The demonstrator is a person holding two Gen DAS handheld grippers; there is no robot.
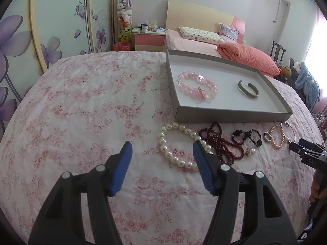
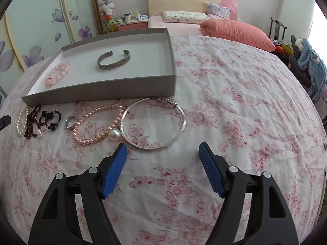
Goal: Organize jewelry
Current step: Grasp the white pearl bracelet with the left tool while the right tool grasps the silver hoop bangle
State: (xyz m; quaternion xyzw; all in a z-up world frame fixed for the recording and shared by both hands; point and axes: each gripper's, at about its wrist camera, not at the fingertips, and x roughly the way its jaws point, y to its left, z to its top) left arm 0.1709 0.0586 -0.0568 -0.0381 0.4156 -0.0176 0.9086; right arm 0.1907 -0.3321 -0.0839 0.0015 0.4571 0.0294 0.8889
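On the floral tablecloth lies a row of jewelry: a white pearl bracelet [image 1: 179,163], dark red beads [image 1: 222,145], black beads [image 1: 247,135], a ring [image 2: 67,120], a pink pearl bracelet [image 2: 90,140] and a thin silver bangle [image 2: 184,120]. Behind them stands a grey box [image 1: 224,115] holding a pink bead bracelet [image 1: 212,85] and a metal cuff [image 2: 111,66]. My left gripper [image 1: 161,144] is open just left of the white pearls, and its right fingertip covers part of them. My right gripper [image 2: 162,144] is open just in front of the bangle, with nothing between its pads.
The round table [image 2: 245,102] drops away on all sides. Beyond it stand a bed with an orange duvet [image 1: 249,58], a pink nightstand [image 1: 149,40], flowered wardrobe doors [image 1: 61,30] and a chair with blue clothing [image 2: 310,65]. A hand [image 1: 318,187] holds the right gripper.
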